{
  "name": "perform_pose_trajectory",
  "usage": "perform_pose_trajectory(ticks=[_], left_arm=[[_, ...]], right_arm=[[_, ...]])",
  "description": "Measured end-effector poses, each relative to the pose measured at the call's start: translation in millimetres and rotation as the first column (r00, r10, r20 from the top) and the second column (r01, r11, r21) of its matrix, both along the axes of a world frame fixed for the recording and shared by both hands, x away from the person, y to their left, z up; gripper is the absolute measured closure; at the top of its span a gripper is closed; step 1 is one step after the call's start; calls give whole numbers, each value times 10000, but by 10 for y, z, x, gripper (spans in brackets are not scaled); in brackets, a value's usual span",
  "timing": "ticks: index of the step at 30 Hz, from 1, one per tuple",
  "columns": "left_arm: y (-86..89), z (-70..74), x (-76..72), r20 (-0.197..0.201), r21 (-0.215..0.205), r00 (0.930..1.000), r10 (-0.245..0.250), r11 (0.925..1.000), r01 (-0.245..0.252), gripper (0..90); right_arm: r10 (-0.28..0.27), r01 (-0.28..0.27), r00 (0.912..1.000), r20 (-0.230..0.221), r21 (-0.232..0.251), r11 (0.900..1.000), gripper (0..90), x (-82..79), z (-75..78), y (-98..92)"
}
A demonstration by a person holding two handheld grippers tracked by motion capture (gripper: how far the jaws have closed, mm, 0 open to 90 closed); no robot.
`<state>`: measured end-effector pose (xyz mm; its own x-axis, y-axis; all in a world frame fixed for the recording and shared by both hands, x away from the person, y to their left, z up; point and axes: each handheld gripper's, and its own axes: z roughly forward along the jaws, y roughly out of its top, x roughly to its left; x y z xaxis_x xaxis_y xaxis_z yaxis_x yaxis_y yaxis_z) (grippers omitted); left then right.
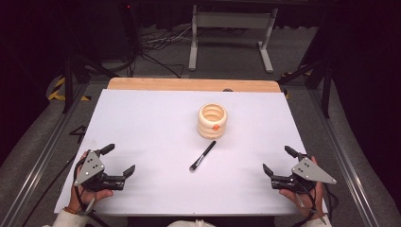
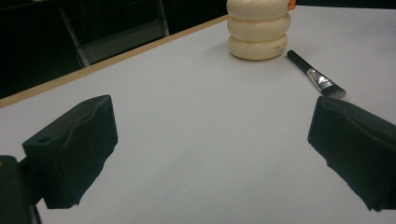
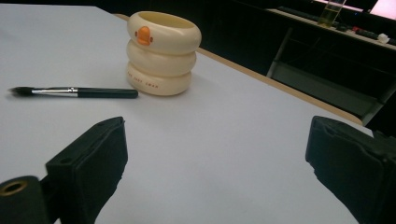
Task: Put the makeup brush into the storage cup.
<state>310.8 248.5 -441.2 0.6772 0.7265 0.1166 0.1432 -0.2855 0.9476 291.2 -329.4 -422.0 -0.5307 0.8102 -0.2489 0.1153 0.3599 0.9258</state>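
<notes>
**Both grippers wide apart at the near corners, brush and cup mid-table**

You have open white surface [image 1: 156, 123] on every side of the two things on it — one makeup brush [image 1: 202, 155] and one cream ribbed cup [image 1: 212, 120] with an orange mark on its front. The cup stands upright near the middle of the surface, toward the far edge. The brush lies flat just on the near side of the cup, apart from it; its long axis runs diagonally, handle toward the cup and far right, bristles toward the near left.

Your left gripper [image 1: 119, 160] sits by the near left corner and your right gripper [image 1: 279, 159] by the near right corner — jaws spread on both, nothing between them, each well clear of the brush.
</notes>
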Motion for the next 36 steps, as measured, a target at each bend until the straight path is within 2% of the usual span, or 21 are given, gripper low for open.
perform_pose_trajectory(ticks=[7, 9, 13, 14, 15, 17, 18, 20, 22, 24, 26, 28, 31, 32, 33, 34, 35, 36], left_arm=[[3, -20, 34, -280, -18, 9996, 44, 10000, -45, 41], [1, -26, 34, -190, 24, 9998, -3, 10000, 3, 43], [-6, -25, 15, -204, 77, 9998, -80, 9999, 82, 44], [-6, -25, 15, -204, 77, 9998, -80, 9999, 82, 44], [-7, -25, 14, -214, 120, 9997, -106, 9999, 108, 44], [-10, -28, 16, -258, 96, 9996, -146, 9998, 149, 45], [-12, -30, 18, -249, 116, 9996, -154, 9998, 157, 44], [-11, -36, 14, -300, 121, 9993, -202, 9997, 205, 43], [-12, -43, 23, -291, 144, 9992, -260, 9995, 264, 42], [-10, -51, 32, -380, 179, 9989, -280, 9994, 287, 42], [-14, -57, 36, -397, 186, 9987, -315, 9993, 322, 43], [-23, -57, 33, -402, 243, 9985, -370, 9990, 380, 44], [-41, -59, 33, -496, 235, 9980, -384, 9989, 396, 46], [-51, -60, 34, -475, 305, 9979, -432, 9985, 447, 47], [-56, -61, 29, -510, 357, 9977, -441, 9983, 459, 47], [-61, -66, 23, -545, 365, 9973, -501, 9980, 521, 47], [-61, -71, 21, -549, 374, 9971, -534, 9978, 555, 47], [-58, -77, 15, -592, 405, 9964, -602, 9972, 626, 47]], right_arm=[[573, -579, 9978, -323, -172, 9982, 119, 20, 40, 22], [729, -738, 9966, -397, -227, 9970, 120, 32, 59, 41], [1344, -1385, 9890, -620, -673, 9881, 142, 91, 146, 157], [1344, -1385, 9890, -620, -673, 9881, 142, 91, 146, 157], [1638, -1695, 9841, -687, -885, 9815, 153, 114, 185, 220], [2128, -2247, 9729, -906, -1521, 9625, 177, 168, 251, 343], [2431, -2581, 9643, -1049, -1691, 9512, 198, 202, 285, 396], [3235, -3471, 9342, -1504, -1738, 9216, 219, 289, 352, 504], [3576, -3926, 9155, -1841, -2157, 8940, 220, 366, 409, 642], [3909, -4387, 8949, -2152, -2642, 8589, 221, 458, 449, 801], [4139, -4704, 8795, -2350, -2961, 8313, 230, 515, 466, 925], [4404, -5115, 8560, -2706, -3209, 7971, 248, 575, 472, 1065], [4663, -5661, 8220, -3269, -3799, 7316, 308, 662, 442, 1287], [4744, -5894, 8053, -3555, -3943, 7051, 334, 696, 426, 1361], [4753, -6040, 7952, -3766, -4227, 6756, 346, 729, 410, 1452], [4802, -6165, 7859, -3895, -4338, 6571, 348, 752, 404, 1504], [4911, -6386, 7686, -4099, -4453, 6276, 352, 784, 397, 1585], [4901, -6429, 7654, -4172, -4599, 6126, 352, 797, 393, 1634]])
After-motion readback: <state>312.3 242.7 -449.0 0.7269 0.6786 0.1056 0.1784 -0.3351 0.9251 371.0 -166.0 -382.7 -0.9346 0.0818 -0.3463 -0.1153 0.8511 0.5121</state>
